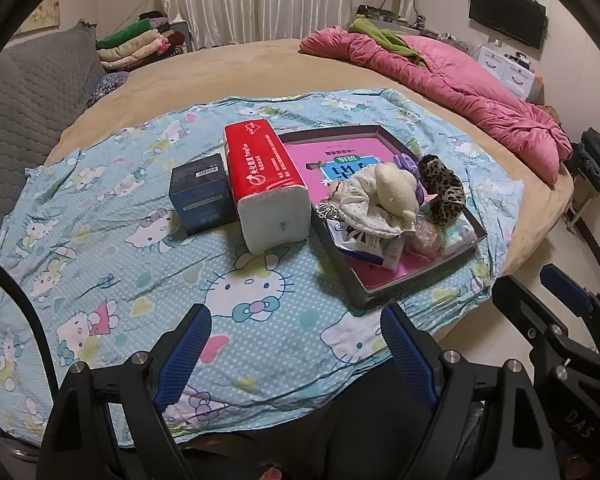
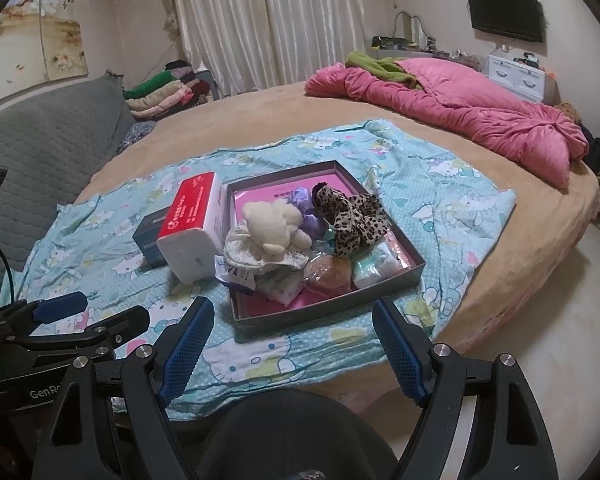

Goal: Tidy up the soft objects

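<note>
Left wrist view: the left gripper (image 1: 296, 350) hangs wide open with nothing in it, over the near edge of the cartoon-print sheet (image 1: 100, 248) spread on the bed (image 1: 228, 68). The shallow tray (image 1: 380, 292) lies ahead and to the right, holding a heap of soft things: a cream plush toy (image 1: 396, 190), a leopard-print scrunchie (image 1: 444, 188), a frilled cloth (image 1: 360, 208) and small packets. A red tissue pack (image 1: 266, 184) and a dark box (image 1: 202, 194) stand just left of the tray, touching each other. The right gripper's body shows at the right edge.

Right wrist view: the right gripper (image 2: 294, 344) is likewise spread wide and empty, with the tray (image 2: 328, 312) straight ahead, near its fingertips. The plush toy (image 2: 272, 226) sits on the frilled cloth, the scrunchie (image 2: 350, 216) just right of it.

The soft things already lie gathered in the tray. This fits either a pile waiting to be sorted out or one just collected, so which step is in hand cannot be settled.
</note>
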Motion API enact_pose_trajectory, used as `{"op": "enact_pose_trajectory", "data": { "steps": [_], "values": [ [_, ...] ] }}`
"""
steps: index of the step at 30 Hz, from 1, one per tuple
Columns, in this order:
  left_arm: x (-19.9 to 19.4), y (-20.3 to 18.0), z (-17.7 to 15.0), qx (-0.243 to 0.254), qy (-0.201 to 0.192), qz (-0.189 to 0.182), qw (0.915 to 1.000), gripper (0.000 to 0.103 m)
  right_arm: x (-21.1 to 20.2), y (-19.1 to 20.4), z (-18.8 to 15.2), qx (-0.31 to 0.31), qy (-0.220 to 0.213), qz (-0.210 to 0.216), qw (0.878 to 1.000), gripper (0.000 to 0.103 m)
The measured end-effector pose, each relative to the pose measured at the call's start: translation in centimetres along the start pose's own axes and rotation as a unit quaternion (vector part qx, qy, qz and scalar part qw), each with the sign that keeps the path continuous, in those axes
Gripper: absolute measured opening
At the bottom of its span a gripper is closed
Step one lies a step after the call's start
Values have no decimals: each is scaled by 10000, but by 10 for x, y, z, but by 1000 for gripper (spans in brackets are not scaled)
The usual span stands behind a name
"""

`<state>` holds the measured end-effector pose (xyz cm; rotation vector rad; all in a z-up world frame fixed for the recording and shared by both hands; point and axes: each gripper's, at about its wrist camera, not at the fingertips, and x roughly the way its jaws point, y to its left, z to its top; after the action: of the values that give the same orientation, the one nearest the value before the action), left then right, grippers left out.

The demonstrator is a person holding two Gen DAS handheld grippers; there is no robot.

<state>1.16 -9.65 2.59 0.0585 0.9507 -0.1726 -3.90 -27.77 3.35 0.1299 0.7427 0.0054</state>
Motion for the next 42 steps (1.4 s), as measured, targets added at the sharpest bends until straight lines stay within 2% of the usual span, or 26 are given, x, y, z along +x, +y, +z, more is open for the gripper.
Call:
{"op": "enact_pose_trajectory", "data": {
  "steps": [42],
  "values": [
    [6, 0, -3, 30, 144, 50, 9999, 86, -3, -1, 1, 23, -24, -10, 10000, 84]
  ]
}}
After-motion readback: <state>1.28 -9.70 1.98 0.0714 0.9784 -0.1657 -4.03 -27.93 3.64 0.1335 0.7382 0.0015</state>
